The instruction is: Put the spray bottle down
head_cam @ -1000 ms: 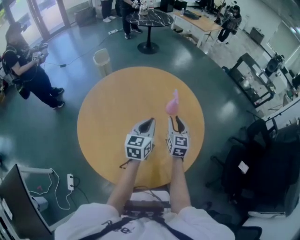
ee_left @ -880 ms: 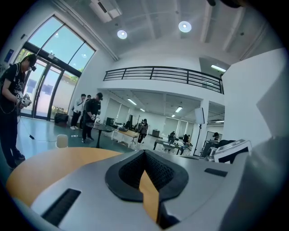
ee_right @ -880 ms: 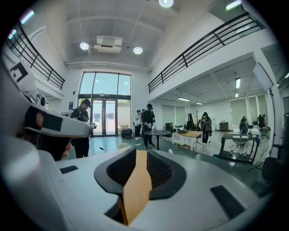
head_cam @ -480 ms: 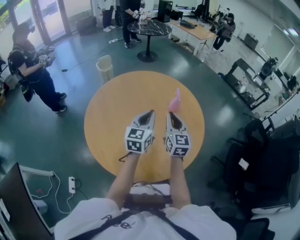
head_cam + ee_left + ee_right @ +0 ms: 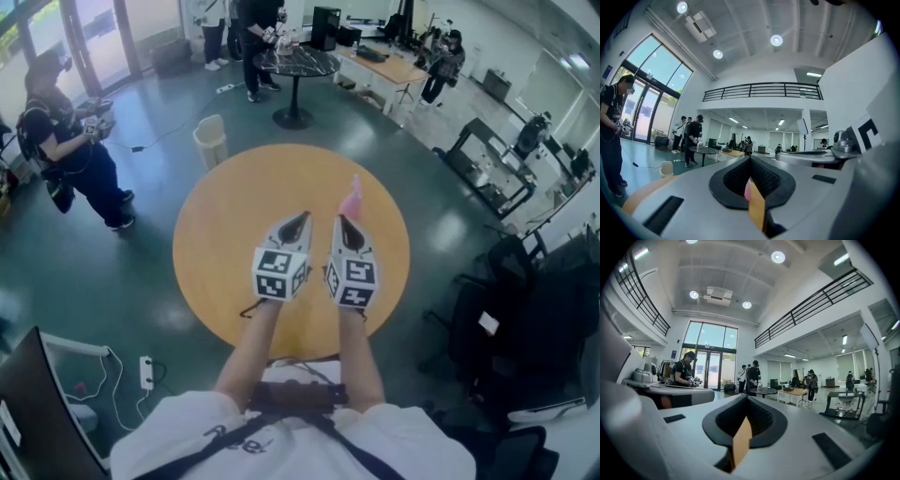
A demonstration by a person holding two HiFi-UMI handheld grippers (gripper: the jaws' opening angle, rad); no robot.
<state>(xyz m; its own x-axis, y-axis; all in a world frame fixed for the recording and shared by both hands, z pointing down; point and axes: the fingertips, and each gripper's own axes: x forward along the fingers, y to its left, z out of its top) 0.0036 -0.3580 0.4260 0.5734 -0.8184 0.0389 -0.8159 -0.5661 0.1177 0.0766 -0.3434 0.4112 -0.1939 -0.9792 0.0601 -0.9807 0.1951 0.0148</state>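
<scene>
Spray bottle (image 5: 352, 199) released, standing free
Upright on the tabletop (image 5: 225, 225) just ahead of the right claw (image 5: 343, 223), whose jaws have just closed empty; left claw (image 5: 299, 219) together too.

Bright ceiling lights (image 5: 776, 40); fisheye edges, perhaps blurred.

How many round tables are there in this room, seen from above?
2. A wooden round table, bearing the pink spray bottle, is in the middle; a dark round table stands farther back, at the top. Others may be hidden out of view.
</scene>
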